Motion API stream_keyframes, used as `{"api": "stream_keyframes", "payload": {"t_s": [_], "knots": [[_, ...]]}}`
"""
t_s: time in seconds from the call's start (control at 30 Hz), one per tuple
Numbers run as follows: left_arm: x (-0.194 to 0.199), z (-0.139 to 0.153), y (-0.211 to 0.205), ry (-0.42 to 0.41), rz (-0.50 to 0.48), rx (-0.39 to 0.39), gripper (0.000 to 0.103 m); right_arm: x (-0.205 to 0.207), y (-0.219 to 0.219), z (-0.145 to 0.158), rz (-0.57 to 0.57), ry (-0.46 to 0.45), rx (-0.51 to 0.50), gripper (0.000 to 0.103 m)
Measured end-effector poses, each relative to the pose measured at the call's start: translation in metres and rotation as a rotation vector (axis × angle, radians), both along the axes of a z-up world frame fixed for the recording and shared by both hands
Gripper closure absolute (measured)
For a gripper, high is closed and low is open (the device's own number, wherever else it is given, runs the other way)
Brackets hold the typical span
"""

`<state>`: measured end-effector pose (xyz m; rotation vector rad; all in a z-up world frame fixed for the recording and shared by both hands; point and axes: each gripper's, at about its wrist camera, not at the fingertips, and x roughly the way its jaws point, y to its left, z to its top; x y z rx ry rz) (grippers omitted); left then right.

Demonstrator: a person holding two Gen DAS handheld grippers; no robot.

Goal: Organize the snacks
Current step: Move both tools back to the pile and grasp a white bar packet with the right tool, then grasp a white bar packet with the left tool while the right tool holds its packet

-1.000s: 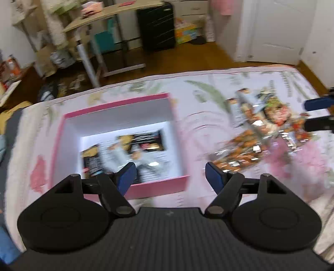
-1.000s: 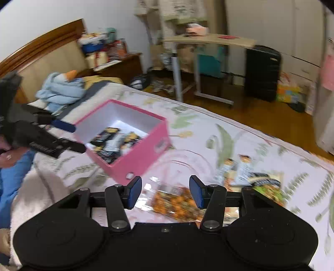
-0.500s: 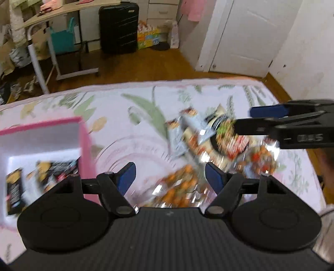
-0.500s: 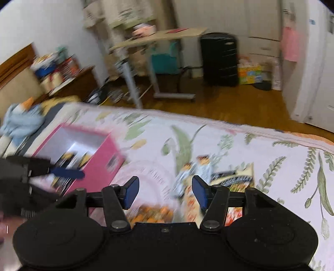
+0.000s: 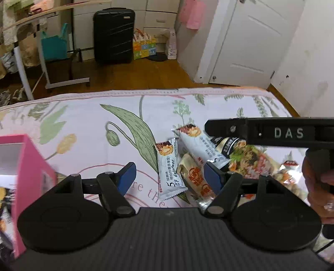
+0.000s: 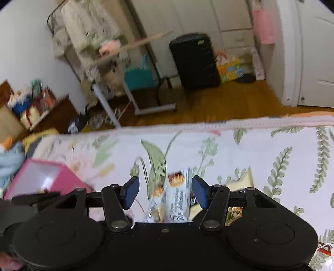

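Observation:
A heap of snack packets lies on the floral bedsheet [image 5: 83, 125]: two white bars [image 5: 169, 173] [image 5: 200, 146], an orange-printed wrapper [image 5: 196, 179] and a noodle packet [image 5: 248, 158]. My left gripper [image 5: 169, 177] hangs open just above the nearer white bar and the orange wrapper, which show between its blue pads. My right gripper [image 6: 166, 192] is over the white bars [image 6: 176, 196]; its jaws are closing, and the pads stand clear of the wrappers. From the left wrist view it crosses the heap sideways [image 5: 217, 129]. The pink box [image 5: 31, 173] stands at the left.
The bed's far edge [image 5: 167, 92] drops to a wooden floor with a black suitcase [image 5: 113, 35], a desk [image 5: 41, 12] and a white door [image 5: 250, 41]. A light blue cloth [image 6: 10, 160] lies beyond the pink box [image 6: 68, 179]. A hand [image 5: 319, 183] holds the right gripper.
Both grippers swung from the pink box to the right and sank toward the snack heap. The right gripper rolled and now sits over the white bars.

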<state>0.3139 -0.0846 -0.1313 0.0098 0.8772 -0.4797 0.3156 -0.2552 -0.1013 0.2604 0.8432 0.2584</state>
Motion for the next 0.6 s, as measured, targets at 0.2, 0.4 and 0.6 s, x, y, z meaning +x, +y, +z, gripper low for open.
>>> {"api": "stream_keyframes", "payload": {"t_s": [0.2,0.4,0.6], "knots": [[0.019,-0.044,-0.016,0.05,-0.044,0.06,0.032,0.014,0.008,-0.034,0.037,0.084,-0.032,0.055],[0.022,-0.057,-0.011,0.058,-0.053,-0.037,0.048,0.009,0.017,-0.037,0.069,0.048,-0.147,0.072],[0.021,-0.055,-0.007,0.089,-0.057,-0.08,0.064,0.005,0.004,-0.028,0.007,0.043,-0.132,0.074]]}}
